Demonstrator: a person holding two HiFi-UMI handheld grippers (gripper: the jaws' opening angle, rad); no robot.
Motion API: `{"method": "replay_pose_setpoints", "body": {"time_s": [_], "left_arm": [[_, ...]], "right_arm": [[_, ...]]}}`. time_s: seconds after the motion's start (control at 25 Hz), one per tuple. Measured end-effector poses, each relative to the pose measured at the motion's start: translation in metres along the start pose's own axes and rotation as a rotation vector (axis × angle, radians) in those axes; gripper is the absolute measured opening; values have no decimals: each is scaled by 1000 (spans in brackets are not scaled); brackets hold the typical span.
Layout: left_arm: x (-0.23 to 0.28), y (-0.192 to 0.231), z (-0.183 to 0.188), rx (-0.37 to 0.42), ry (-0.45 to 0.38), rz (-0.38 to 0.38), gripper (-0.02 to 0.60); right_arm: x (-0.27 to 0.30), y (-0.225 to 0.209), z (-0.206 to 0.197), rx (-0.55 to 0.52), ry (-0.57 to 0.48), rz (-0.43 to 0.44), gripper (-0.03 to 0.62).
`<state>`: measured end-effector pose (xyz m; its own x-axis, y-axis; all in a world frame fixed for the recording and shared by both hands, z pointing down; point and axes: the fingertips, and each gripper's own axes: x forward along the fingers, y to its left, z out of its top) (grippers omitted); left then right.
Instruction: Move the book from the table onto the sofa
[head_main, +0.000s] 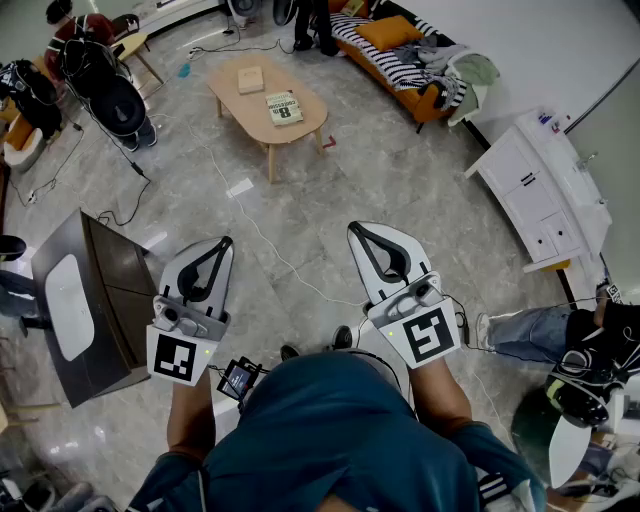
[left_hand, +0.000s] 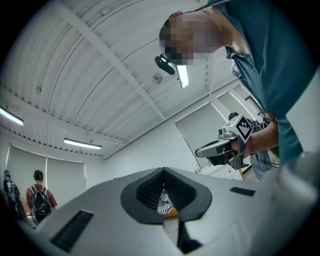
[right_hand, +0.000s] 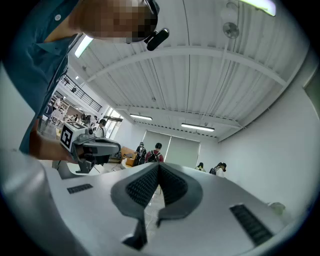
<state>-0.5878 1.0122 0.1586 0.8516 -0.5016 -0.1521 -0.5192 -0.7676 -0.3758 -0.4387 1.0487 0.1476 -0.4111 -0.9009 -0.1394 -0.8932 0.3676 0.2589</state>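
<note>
A green-and-white book (head_main: 284, 108) lies on the low oval wooden table (head_main: 300, 130) far ahead in the head view. Beyond the table stands an orange sofa (head_main: 392, 62) with striped covers and a cushion. My left gripper (head_main: 222, 244) is held low and near me, far from the table, jaws shut and empty. My right gripper (head_main: 356, 232) is level with it to the right, also shut with nothing between its jaws. In the left gripper view the left gripper (left_hand: 163, 172) has its jaw tips together; in the right gripper view the right gripper (right_hand: 158, 167) shows the same.
A second, tan book (head_main: 250, 79) lies at the table's far end. A dark cabinet (head_main: 95, 300) stands at my left, a white cabinet (head_main: 545, 190) at the right. Cables (head_main: 270, 250) trail over the tiled floor. A stroller (head_main: 105, 90) stands far left. People stand in the background.
</note>
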Motion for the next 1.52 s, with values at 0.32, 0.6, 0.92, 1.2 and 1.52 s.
{"method": "replay_pose_setpoints", "body": {"time_s": [0.32,0.6,0.92,1.2,1.52], "left_arm": [[8,-9,-2,2,10,-3,3],[45,-32,-9,6,32,6,5],[113,-59,-10,17,64,35,3],[149,-62,-24,11,84,37,4],[165,-23,-55,-6,91,-4,3]], "right_arm": [[-6,-8,-5,2,-4,3,14],[-21,-44,-26,44,-16,30,14],[-37,-117,-44,64,-22,48,15],[-25,-152,-58,49,-18,47,14],[18,-156,-71,34,-14,1,14]]}}
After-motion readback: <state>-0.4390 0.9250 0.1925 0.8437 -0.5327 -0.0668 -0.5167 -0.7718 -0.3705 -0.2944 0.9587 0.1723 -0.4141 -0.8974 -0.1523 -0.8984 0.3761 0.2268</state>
